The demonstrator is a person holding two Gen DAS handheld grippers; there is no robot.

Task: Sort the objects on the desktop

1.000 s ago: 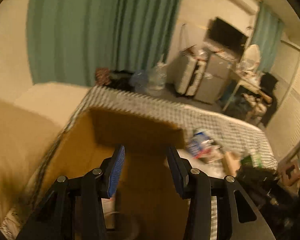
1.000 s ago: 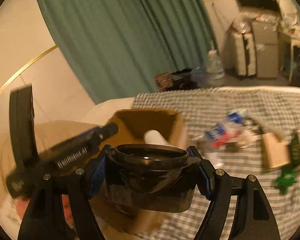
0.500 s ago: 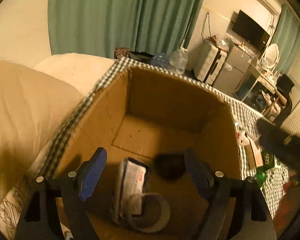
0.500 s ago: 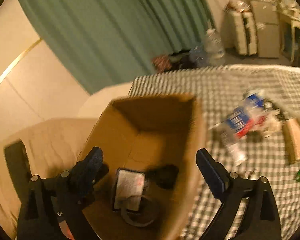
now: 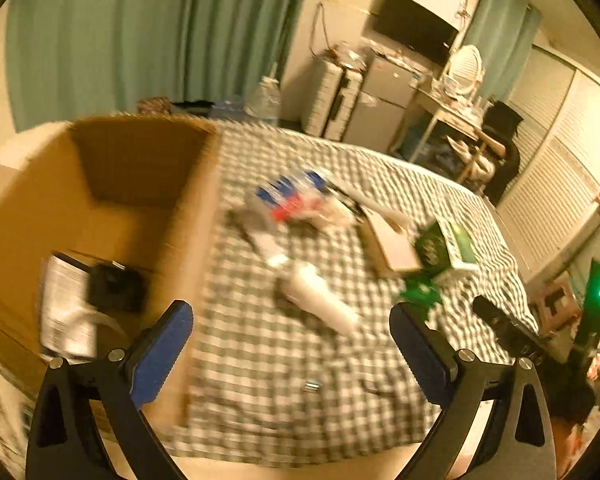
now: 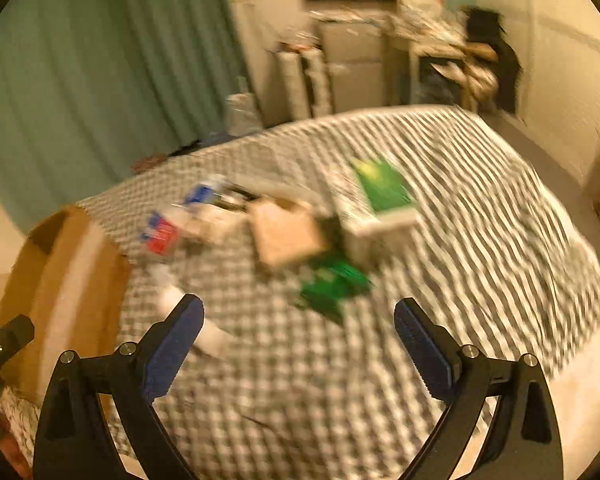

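Both grippers, left (image 5: 290,342) opening, right (image 6: 298,336) wide, now empty; black container (image 5: 116,290) released into cardboard box (image 5: 140,184).

Matt cardboard box (image 5: 188,216), checked cloth cover (image 5: 260,360)

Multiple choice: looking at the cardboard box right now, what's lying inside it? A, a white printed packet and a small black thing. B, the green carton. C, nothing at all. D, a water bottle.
A: the left wrist view looks down into the cardboard box, where a white printed packet lies beside a small black thing; the green carton lies outside on the checked cloth.
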